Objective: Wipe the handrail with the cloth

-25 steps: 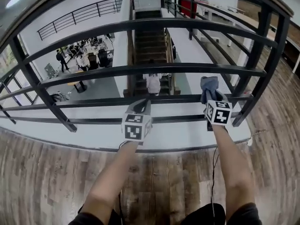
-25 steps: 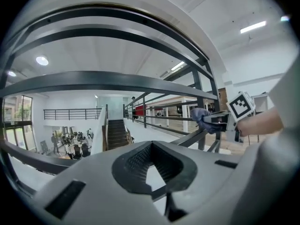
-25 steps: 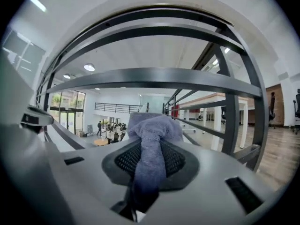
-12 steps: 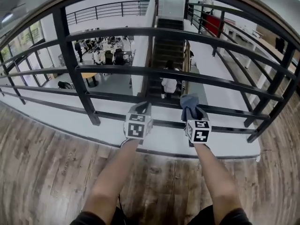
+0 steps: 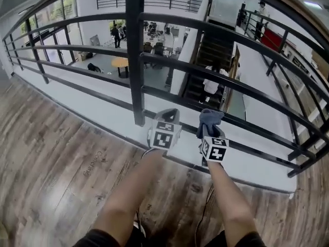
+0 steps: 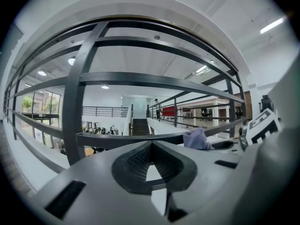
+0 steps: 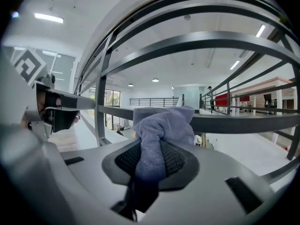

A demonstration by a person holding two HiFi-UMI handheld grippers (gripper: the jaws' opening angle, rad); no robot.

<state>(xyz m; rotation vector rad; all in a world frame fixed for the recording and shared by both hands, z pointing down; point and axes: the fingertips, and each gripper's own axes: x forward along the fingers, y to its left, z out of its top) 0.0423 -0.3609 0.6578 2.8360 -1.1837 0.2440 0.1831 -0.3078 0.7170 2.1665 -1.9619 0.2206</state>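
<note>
A person looks steeply down at a black metal railing of horizontal bars [image 5: 241, 89] above a grey-brown wooden plank floor [image 5: 51, 153], with an open hall far below. Over the last second the view has swung left along the railing: a thick black upright post [image 5: 135, 60], earlier at the left edge, now stands at upper centre. The right gripper [image 5: 210, 130], which was well to the right, now sits just beside the left gripper [image 5: 169, 118] at lower centre. Its jaws are clamped on a bunched grey-blue cloth [image 7: 161, 125], whose top lies against one of the lower bars in the right gripper view. The left gripper's jaws are closed together with nothing between them, pointing at the same bar. The wipe seems to have run leftward along this bar. The post is close ahead, so the cloth will likely need lifting round it.
</note>
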